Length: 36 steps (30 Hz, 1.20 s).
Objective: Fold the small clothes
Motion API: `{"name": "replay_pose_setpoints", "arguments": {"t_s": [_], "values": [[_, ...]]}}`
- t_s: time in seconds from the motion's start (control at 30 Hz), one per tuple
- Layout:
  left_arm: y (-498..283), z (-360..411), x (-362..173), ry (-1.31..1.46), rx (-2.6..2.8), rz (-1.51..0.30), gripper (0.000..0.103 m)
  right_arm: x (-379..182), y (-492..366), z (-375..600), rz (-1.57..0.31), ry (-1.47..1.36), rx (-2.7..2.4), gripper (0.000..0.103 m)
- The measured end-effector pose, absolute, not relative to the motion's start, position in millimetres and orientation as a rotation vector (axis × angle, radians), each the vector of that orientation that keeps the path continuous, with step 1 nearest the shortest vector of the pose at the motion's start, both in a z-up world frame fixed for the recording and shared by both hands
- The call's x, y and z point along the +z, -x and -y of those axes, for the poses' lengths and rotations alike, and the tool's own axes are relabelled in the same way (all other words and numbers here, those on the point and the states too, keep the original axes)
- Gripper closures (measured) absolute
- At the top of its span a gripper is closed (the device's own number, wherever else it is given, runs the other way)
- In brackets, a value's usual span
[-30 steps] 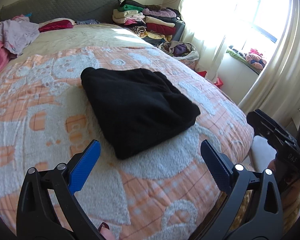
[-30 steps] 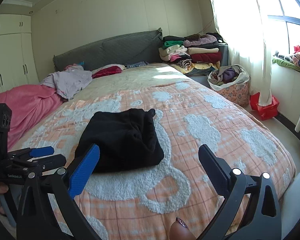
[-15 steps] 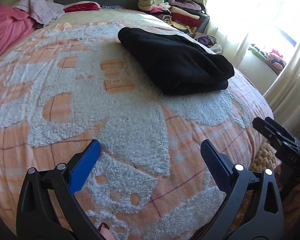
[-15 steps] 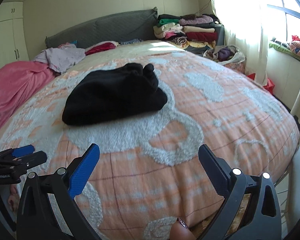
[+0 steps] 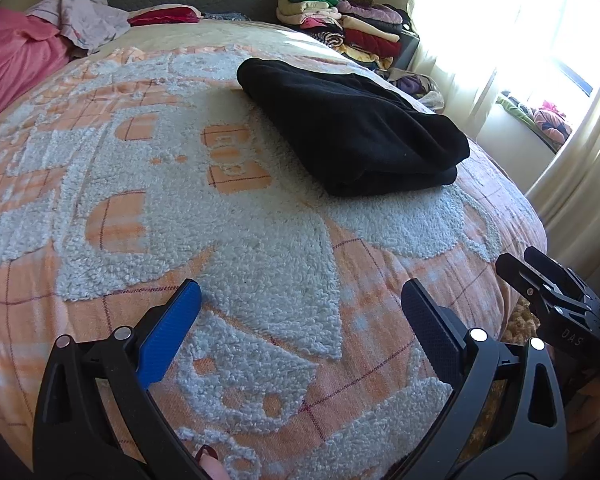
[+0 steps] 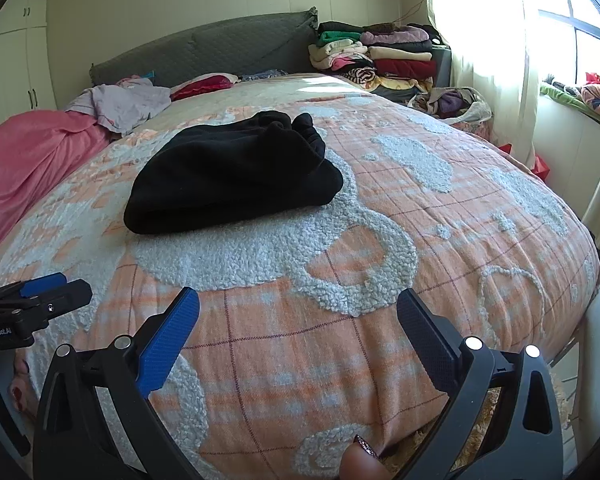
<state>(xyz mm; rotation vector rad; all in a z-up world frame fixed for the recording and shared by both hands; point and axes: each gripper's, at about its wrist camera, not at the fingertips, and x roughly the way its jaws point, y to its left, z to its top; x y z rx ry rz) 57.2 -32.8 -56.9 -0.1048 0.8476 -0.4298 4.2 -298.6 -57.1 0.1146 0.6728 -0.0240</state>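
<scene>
- Nearest to you, your left gripper [image 5: 300, 312] fills the bottom of the left wrist view with its fingers spread wide and nothing between them, low over the orange-and-white fleece blanket [image 5: 260, 248].
- Likewise, your right gripper [image 6: 298, 316] sits at the bottom of the right wrist view, fingers wide apart and empty; a painted fingernail [image 6: 365, 446] shows at the lower edge.
- Further up, the folded black garment [image 6: 232, 172] lies flat on the blanket at frame centre, well apart from both grippers.
- Left of it, a pink cover [image 6: 32, 152] drapes the bed's edge.
- Farthest back, a grey headboard [image 6: 204, 50] runs across the top, with a stack of folded clothes [image 6: 376, 56] at upper right beside the curtained window [image 6: 496, 40].
</scene>
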Motion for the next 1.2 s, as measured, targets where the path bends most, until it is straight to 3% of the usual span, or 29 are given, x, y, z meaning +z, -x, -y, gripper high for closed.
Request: {"name": "replay_pose_setpoints", "arguments": {"t_s": [1.2], "values": [[-52.6, 30.1, -49.9, 0.101, -0.399, -0.843, 0.009, -60.5, -4.8, 298.6, -0.686, -0.131, -0.022, 0.005]]}}
